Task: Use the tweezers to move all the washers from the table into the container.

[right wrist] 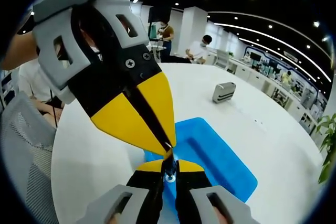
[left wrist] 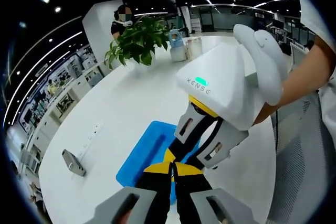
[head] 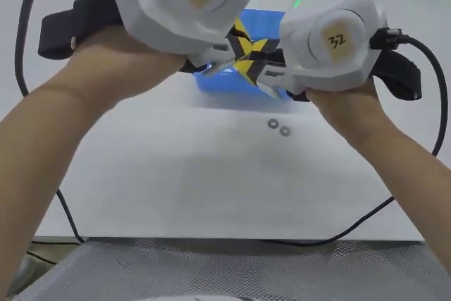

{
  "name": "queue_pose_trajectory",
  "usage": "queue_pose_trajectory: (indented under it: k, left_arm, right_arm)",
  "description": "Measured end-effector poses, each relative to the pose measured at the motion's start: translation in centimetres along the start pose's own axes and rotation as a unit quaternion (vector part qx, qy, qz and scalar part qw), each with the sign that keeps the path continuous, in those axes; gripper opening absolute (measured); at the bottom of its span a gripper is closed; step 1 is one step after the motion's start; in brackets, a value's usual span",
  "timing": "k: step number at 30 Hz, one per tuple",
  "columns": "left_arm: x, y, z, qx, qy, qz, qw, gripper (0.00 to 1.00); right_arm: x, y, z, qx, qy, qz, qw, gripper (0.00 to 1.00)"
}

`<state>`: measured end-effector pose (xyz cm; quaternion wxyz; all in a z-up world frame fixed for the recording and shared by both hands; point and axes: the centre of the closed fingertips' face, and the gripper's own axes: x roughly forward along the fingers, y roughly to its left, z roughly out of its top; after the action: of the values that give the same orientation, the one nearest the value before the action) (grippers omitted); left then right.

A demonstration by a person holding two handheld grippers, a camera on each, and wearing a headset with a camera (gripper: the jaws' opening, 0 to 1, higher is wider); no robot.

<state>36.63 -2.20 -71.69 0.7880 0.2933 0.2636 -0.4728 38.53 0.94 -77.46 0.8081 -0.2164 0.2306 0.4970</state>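
White hand-held grippers (head: pixel 245 54) have yellow-and-black jaws, black cables.

Both my grippers are up over the far side of the white table (head: pixel 211 174). My left gripper (head: pixel 238 41) and my right gripper (head: pixel 255 65) meet, yellow-and-black jaws nose to nose, right above the blue container (head: pixel 218 81). Just in front of it, two washers (head: pixel 273 124) (head: pixel 285 130) lie side by side, near my right hand (head: pixel 345 103). Black cables (head: pixel 352 227) trail off both sides.

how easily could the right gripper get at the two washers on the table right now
Probably easily: the washers lie on bare table close to the right gripper, with nothing between. It seems shut on the tweezers, though.
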Motion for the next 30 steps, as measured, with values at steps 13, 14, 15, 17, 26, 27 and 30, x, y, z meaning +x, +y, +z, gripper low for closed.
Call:
queue_pose_trajectory:
  k: [13, 14, 15, 17, 26, 27, 30]
  left_arm:
    - [-0.2, 0.1, -0.1, -0.003, 0.002, 0.003, 1.0, 0.0]
    - [-0.3, 0.1, 0.0, -0.002, 0.003, 0.004, 1.0, 0.0]
    - [-0.3, 0.2, 0.0, -0.002, 0.003, 0.004, 1.0, 0.0]
    - [-0.4, 0.3, 0.1, -0.001, 0.002, 0.006, 1.0, 0.0]
    - [-1.5, 0.4, 1.3, 0.0, -0.009, 0.013, 0.9999, 0.0]
    - [-1.7, 0.3, 1.6, 0.002, -0.012, 0.013, 0.9998, 0.0]
    - [-1.9, 0.0, 2.2, 0.012, -0.015, 0.012, 0.9997, 0.0]
  right_arm:
    - [0.0, 0.1, 0.3, 0.021, -0.01, 0.005, 0.9997, 0.05]
    - [-0.1, 0.2, 0.3, 0.024, -0.012, 0.006, 0.9996, 0.05]
    - [-0.1, 0.2, 0.3, 0.026, -0.013, 0.007, 0.9995, 0.05]
    - [-0.3, 0.1, 0.5, 0.03, -0.019, 0.006, 0.9994, 0.05]
    - [-1.6, -0.1, 1.8, 0.042, -0.043, -0.001, 0.9982, 0.06]
    - [-1.9, -0.1, 2.0, 0.042, -0.048, -0.004, 0.998, 0.06]
    - [-2.8, -0.1, 2.3, 0.042, -0.054, -0.009, 0.9976, 0.06]
